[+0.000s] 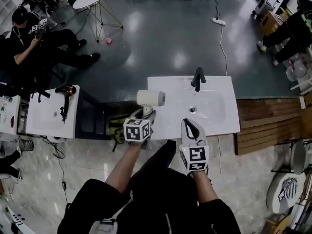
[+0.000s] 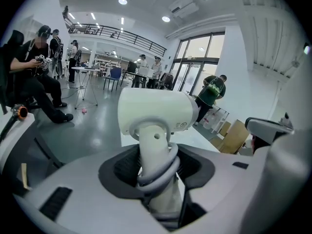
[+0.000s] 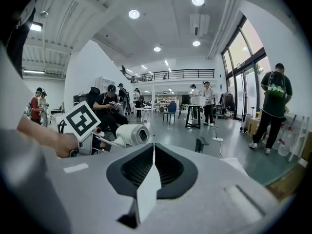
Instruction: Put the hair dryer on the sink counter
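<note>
A white hair dryer (image 1: 150, 98) hangs over the left end of the white sink counter (image 1: 170, 126), its barrel level. My left gripper (image 1: 144, 114) is shut on its handle, where the grey cord is coiled (image 2: 158, 167). In the left gripper view the hair dryer (image 2: 156, 112) fills the middle, its handle between the jaws. In the right gripper view the hair dryer (image 3: 131, 134) shows at left, nozzle toward the camera. My right gripper (image 1: 191, 127) is over the counter's front edge, jaws closed together with nothing between them (image 3: 147, 186).
A black faucet (image 1: 198, 78) stands at the back of the basin (image 1: 209, 106). A second white counter (image 1: 46, 116) at left carries a black hair dryer (image 1: 65, 99). A wooden platform (image 1: 268, 126) lies to the right. People sit and stand around the room.
</note>
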